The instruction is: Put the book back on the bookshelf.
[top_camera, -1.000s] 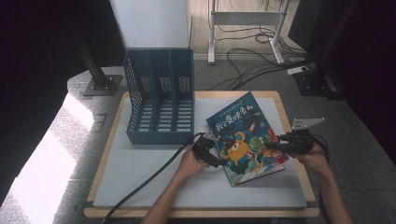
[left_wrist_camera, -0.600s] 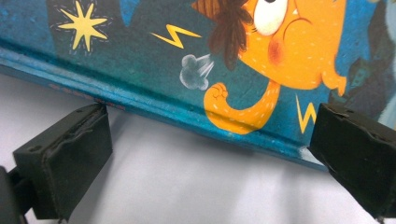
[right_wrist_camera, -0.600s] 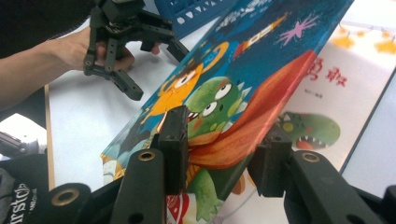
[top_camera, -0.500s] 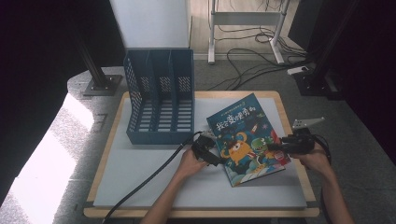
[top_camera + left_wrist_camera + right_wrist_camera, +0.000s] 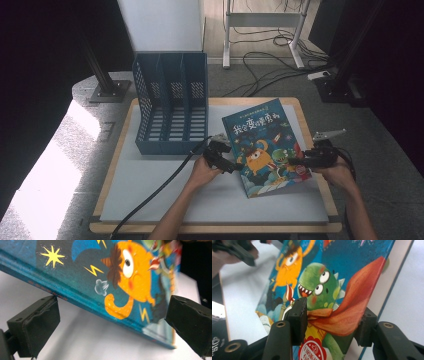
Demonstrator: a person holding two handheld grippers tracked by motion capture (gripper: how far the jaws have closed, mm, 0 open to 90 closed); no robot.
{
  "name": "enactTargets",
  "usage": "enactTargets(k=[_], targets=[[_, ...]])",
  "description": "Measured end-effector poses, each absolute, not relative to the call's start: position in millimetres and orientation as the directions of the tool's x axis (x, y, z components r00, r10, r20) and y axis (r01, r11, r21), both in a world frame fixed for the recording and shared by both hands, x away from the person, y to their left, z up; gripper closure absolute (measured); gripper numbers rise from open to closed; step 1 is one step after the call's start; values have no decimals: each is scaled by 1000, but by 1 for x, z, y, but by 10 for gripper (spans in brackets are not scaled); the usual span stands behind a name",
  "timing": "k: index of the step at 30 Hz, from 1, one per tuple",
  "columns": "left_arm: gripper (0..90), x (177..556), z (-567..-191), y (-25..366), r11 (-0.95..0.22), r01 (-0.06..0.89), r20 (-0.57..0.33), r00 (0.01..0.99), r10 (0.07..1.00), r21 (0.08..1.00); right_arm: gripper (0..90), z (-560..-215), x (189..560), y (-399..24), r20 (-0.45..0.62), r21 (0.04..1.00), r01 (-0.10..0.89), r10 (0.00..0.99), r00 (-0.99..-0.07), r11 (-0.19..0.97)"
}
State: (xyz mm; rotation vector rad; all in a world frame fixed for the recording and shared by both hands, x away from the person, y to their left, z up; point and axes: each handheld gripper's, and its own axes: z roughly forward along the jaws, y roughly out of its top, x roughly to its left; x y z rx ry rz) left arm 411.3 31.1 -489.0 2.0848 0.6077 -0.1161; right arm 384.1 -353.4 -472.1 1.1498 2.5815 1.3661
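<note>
The right gripper (image 5: 300, 162), jaws just widened, loosely straddles the blue illustrated picture book (image 5: 265, 145); the left gripper (image 5: 231, 166) stands open beneath its spine. The raised book may slip, probably toward the frame's lower centre.

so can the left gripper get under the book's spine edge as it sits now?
Probably yes. The left gripper is open right at the book's spine edge, which looks lifted off the white board, with a visible gap beneath. Nothing lies between them.
</note>
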Motion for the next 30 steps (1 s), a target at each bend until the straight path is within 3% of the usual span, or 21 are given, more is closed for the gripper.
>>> enactTargets(k=[8, 14, 22, 30], targets=[[0, 409, -474, 32, -412, 481, -363, 870, 335, 774, 468, -479, 388, -348, 298, 716, 601, 624, -723, 354], [30, 401, -459, 32, -453, 449, -310, 884, 350, 770, 438, -483, 389, -340, 258, 705, 598, 648, -717, 381], [372, 391, -449, 32, -527, 377, -105, 874, 474, 762, 429, -484, 386, -338, 237, 728, 575, 650, -722, 372], [512, 387, -443, 34, -530, 359, -69, 870, 489, 769, 417, -483, 383, -336, 214, 737, 566, 668, -713, 368]])
